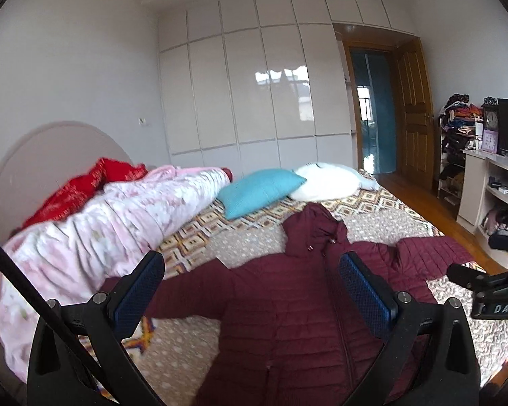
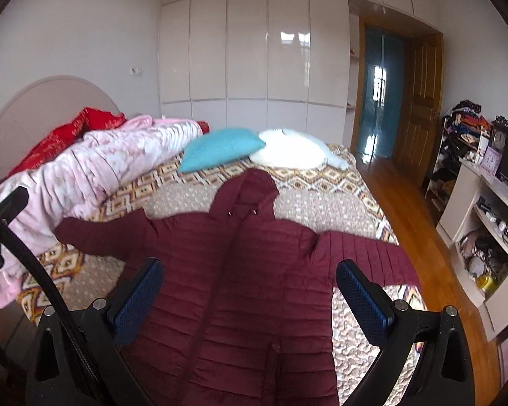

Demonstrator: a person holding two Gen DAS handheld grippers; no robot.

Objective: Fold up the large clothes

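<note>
Maroon puffer coat [image 2: 250, 270] spread flat on bed [image 2: 321, 203], long axis hood-to-hem, directly ahead of both grippers. Left gripper [image 1: 250, 291] fingers apart, empty; right gripper [image 2: 250, 291] likewise, nearer right sleeve [image 2: 365, 257].

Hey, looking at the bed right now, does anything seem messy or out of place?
Yes. The pink floral quilt lies bunched in a crumpled heap along the bed's headboard side, over a red blanket. The maroon quilted hooded coat is spread flat, sleeves out, not yet folded.
</note>
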